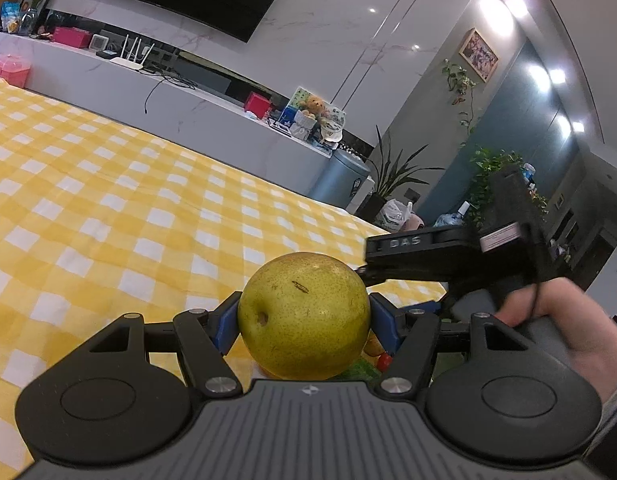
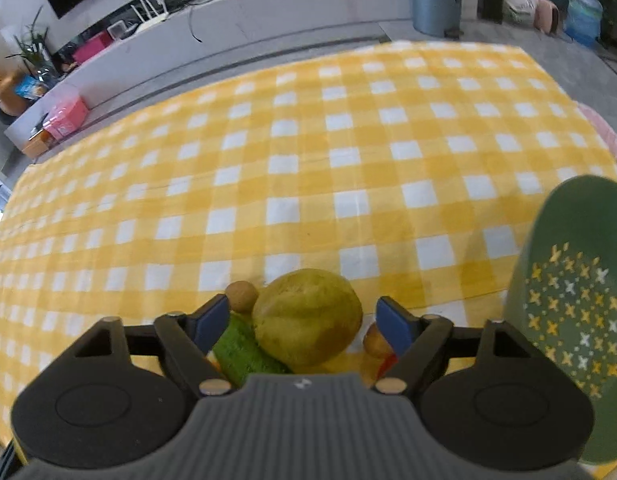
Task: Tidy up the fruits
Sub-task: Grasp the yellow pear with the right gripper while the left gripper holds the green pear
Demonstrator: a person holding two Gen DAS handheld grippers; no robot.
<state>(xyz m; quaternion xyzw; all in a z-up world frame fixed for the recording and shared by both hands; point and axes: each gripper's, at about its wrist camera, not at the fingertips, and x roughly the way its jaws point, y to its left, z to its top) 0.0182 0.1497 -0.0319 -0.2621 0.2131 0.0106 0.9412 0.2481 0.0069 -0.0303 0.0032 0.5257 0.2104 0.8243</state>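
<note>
Left gripper [image 1: 304, 320] first: we have its 2 blue pads clamped on either side of a yellow-green pear [image 1: 303, 316], which we hold just above the checked cloth [image 1: 108, 200]. Beneath the pear we glimpse something green and a small red thing, too hidden to name. To its right, in the same view, a hand [image 1: 564, 332] carries the other tool close by.

Right gripper [image 2: 306, 322] stands released, with its pads apart and touching nothing. Between and below them lie a greenish round fruit [image 2: 308, 316], a cucumber [image 2: 244, 350] against its left side, a small brown ball [image 2: 241, 296] at the upper left and another brown ball [image 2: 374, 340] at the right. A green bowl [image 2: 568, 300] sits at the right edge, empty as far as we can see.

We see 3 risks. Pear skin is smooth and round, so a loosened squeeze or a quick swing could let it slip and roll across the cloth. Our 2 tools are near each other, and a careless reach could knock them together. If we close the right jaws on this cluster, we may pinch the cucumber or flick a brown ball away, since everything lies touching or nearly so.
</note>
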